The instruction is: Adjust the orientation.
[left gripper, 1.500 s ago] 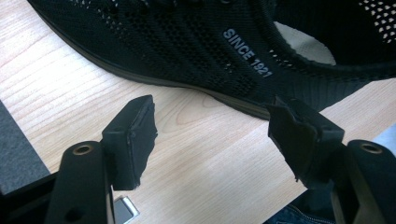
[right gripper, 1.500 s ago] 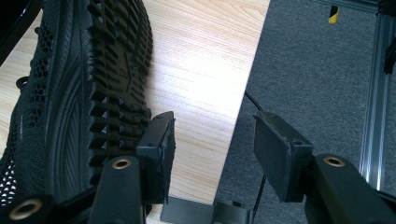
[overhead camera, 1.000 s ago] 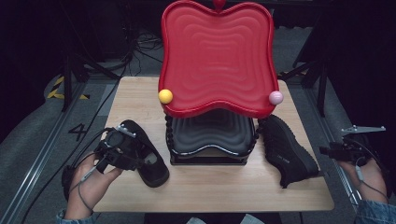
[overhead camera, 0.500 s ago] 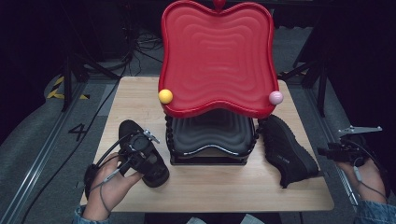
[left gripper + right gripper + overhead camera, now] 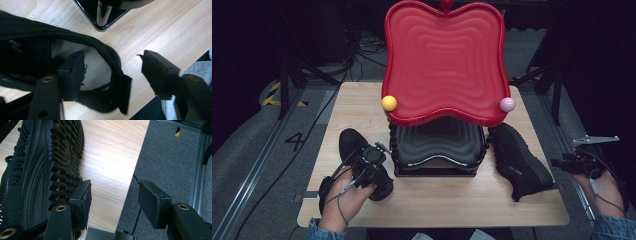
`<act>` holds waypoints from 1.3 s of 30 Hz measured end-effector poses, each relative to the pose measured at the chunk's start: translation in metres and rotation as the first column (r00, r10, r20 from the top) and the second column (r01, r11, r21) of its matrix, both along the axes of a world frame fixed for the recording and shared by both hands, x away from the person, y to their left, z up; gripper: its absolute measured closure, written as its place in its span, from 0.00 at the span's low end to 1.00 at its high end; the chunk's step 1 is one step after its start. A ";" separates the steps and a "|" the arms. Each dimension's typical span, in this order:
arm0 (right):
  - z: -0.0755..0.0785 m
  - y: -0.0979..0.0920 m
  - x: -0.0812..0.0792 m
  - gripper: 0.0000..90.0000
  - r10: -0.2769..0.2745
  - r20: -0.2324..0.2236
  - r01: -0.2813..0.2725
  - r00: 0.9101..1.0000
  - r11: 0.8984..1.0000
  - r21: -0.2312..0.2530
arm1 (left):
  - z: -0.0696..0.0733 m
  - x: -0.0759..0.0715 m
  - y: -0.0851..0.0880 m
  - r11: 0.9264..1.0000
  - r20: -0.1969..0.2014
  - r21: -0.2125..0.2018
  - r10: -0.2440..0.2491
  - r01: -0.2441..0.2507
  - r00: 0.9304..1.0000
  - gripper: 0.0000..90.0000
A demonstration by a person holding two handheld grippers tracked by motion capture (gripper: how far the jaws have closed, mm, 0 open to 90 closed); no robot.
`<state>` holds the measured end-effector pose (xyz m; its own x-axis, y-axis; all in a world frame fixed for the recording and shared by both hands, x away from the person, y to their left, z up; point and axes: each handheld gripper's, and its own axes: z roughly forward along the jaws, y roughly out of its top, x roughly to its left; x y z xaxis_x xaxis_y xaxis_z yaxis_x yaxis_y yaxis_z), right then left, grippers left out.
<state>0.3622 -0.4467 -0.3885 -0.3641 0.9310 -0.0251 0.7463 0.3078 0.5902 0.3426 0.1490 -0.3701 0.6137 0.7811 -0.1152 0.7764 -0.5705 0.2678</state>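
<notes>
High view: left claw (image 5: 373, 161) over heel of left shoe (image 5: 362, 160) on surface (image 5: 437, 200), beside red rack (image 5: 444, 65); right claw (image 5: 569, 162) off surface edge, right shoe (image 5: 519, 160) just beside.

Left gripper view: jaws spread, just been closing, straddling heel collar (image 5: 112, 65), not pinching yet. Next: squeeze, lift.

Right gripper view: jaws spread, empty, sole (image 5: 50, 157) alongside.

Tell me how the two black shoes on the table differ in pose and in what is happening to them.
The left shoe stands upright with its opening facing up; the right shoe lies tipped on its side, its tread showing in the right gripper view. The left tongs, which have just been closing, straddle the left shoe's heel rim, one jaw inside, not yet pinching; the right tongs hang open beside the right shoe, off the table edge. Both are black and flank the shoe rack.
</notes>
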 end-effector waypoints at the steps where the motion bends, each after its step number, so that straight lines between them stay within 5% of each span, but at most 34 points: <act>1: -0.001 0.000 0.000 0.50 0.003 0.003 -0.003 1.000 1.000 -0.002 | -0.002 0.001 0.000 1.000 -0.001 -0.010 -0.003 0.003 1.000 0.46; 4: -0.002 0.000 0.001 0.50 0.007 -0.005 -0.007 1.000 1.000 0.003 | -0.006 0.004 0.001 0.997 -0.013 -0.077 -0.016 0.015 1.000 0.54; 13: -0.005 0.001 0.002 0.49 0.012 -0.009 -0.012 1.000 1.000 0.007 | -0.019 0.010 0.003 0.998 -0.018 -0.061 -0.021 0.020 1.000 0.74; 17: -0.006 0.000 0.002 0.49 0.013 -0.010 -0.013 1.000 1.000 0.012 | -0.027 0.013 0.006 0.996 -0.051 -0.080 -0.034 0.030 0.998 0.81; 32: -0.008 0.003 0.004 0.49 0.019 -0.018 -0.018 1.000 1.000 0.003 | -0.036 0.014 0.005 0.995 -0.089 -0.103 -0.027 0.018 0.996 0.83; 37: -0.008 0.003 0.004 0.48 0.018 -0.018 -0.018 1.000 1.000 0.003 | -0.039 0.015 0.013 0.982 -0.119 -0.183 0.027 -0.048 0.993 0.88; 39: -0.008 0.003 0.004 0.48 0.017 -0.019 -0.017 1.000 1.000 0.004 | -0.038 0.014 0.012 0.983 -0.111 -0.176 0.030 -0.049 0.993 0.89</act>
